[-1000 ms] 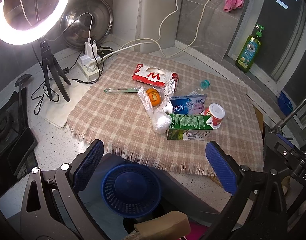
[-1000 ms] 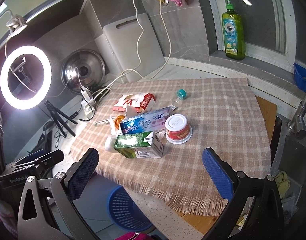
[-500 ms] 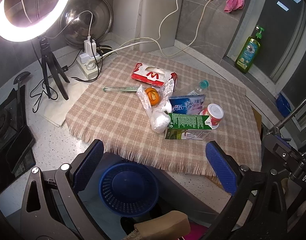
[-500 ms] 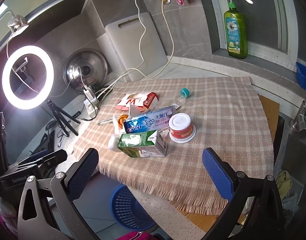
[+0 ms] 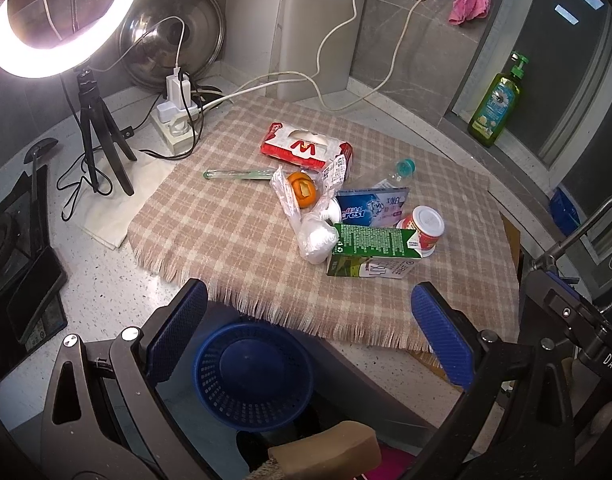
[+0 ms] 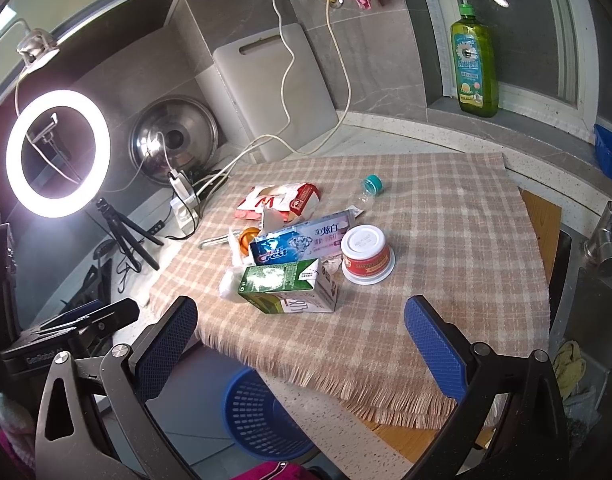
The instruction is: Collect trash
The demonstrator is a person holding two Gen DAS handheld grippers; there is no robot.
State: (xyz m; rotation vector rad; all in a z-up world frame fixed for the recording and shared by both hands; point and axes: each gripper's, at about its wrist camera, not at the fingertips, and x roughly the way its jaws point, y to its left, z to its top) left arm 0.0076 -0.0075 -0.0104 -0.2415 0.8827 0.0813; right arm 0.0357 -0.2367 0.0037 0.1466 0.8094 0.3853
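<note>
Both your left gripper (image 5: 308, 324) and right gripper (image 6: 302, 328) hang wide apart, empty; nothing is collected yet, so reach first for the green-and-white paper carton (image 6: 288, 288), then drop it into the blue plastic mesh basket (image 5: 253, 376).

I see the trash bunched mid-frame on the checked cloth: a green carton (image 5: 373, 253) on its side, a Crest box (image 5: 372, 208), a red tub (image 5: 424, 227) touching the carton, crumpled plastic (image 5: 306, 220) around an orange peel (image 5: 303, 195). Above sit a red tissue pack (image 5: 306, 151) and a small bottle (image 5: 400, 170) — lying down. The blue basket (image 5: 252, 376) stands empty at lower centre.
</note>
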